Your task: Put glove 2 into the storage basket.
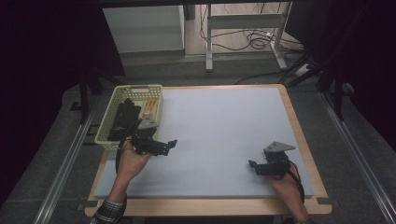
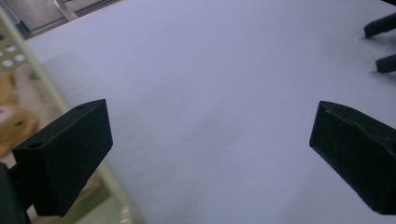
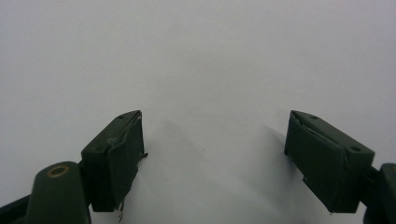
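My left gripper hovers over the left part of the pale grey mat, just right of a yellow-green basket. In the left gripper view its jaws stand wide apart, so the left gripper is open with only bare mat between them. My right gripper rests low near the mat's front right. The right gripper view also has the right gripper open over bare mat, with nothing between the jaws. The right gripper's two black fingertips show far off in the left gripper view.
The basket holds black items and an orange-tan thing; its rim runs along the left of the left gripper view. The mat lies on a wooden board. Beyond the table are desk legs and cables.
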Action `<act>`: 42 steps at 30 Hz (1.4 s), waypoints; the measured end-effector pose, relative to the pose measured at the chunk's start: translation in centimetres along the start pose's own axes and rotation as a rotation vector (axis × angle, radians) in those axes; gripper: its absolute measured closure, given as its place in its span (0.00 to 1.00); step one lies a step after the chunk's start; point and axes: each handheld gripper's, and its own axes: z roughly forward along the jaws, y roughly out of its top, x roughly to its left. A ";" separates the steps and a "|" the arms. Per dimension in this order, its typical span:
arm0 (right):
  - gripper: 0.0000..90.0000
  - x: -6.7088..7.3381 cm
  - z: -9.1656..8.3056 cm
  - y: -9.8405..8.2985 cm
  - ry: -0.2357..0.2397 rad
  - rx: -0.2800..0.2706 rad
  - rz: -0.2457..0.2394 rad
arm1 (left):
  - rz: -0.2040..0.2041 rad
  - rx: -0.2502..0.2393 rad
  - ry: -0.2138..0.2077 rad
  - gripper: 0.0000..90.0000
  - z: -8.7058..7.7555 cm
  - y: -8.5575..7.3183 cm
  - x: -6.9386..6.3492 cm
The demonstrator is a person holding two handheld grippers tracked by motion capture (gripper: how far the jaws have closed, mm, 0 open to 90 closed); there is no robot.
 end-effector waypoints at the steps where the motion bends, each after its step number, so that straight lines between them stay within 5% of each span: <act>1: 0.22 0.0 0.0 0.0 0.000 0.001 -0.002 | 0.009 -0.002 -0.009 0.00 0.2 -0.1 -0.4; 9: 0.22 0.0 0.0 0.0 0.001 0.001 -0.002 | 0.072 0.019 -0.043 0.00 2.6 -2.2 -3.1; 24: 0.22 0.0 0.0 0.0 0.000 0.001 -0.002 | 0.047 0.074 -0.082 0.00 5.3 -6.8 -4.0; 32: 0.22 0.0 0.0 0.0 0.000 0.000 -0.002 | 0.088 0.151 -0.067 0.00 6.8 -7.4 -4.8; 42: 0.22 0.0 0.0 0.0 0.000 0.000 -0.002 | 0.060 0.165 -0.084 0.00 7.0 -7.4 -4.6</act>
